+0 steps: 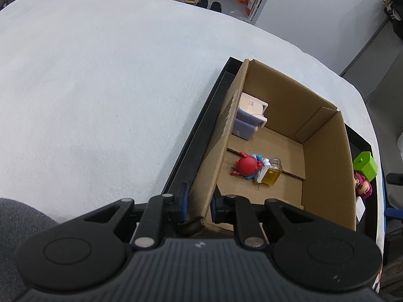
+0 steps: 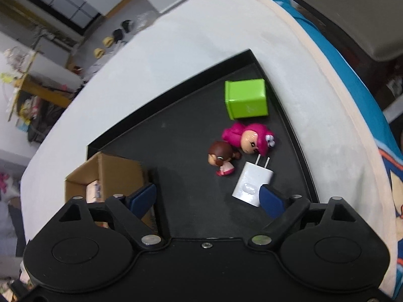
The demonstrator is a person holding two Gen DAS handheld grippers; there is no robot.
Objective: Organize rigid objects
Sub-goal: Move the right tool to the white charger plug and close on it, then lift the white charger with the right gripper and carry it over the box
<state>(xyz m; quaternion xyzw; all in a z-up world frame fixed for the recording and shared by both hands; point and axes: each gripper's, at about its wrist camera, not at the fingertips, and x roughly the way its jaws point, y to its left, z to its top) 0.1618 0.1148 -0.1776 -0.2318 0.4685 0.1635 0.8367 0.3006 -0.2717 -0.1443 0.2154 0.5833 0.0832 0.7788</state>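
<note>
**While one gripper clamps the box wall, the other hangs over loose items on the tray**

Where the black tray [image 2: 191, 156] sits on a white-covered table [image 1: 100, 88], wide bare cloth spreads to its left. The left gripper [image 1: 199, 203] is clenched on the near wall of the cardboard box [image 1: 325, 166], which stands on the tray. Inside the box lie a red crab toy [image 1: 245, 164], touching a small bottle of yellow liquid [image 1: 272, 173], and a lilac-and-white item [image 1: 248, 117] with a printed label too small to read.

The right gripper [image 2: 209, 198] has its jaws apart, gripping nothing, over bare tray floor. A white charger plug [image 2: 252, 182] lies just beside its right finger [image 2: 270, 201]. Beyond the plug lie a brown-haired figurine [image 2: 221, 158] and a pink figurine [image 2: 248, 138], touching, then a green cube [image 2: 245, 98] near the tray's far corner rim.
</note>
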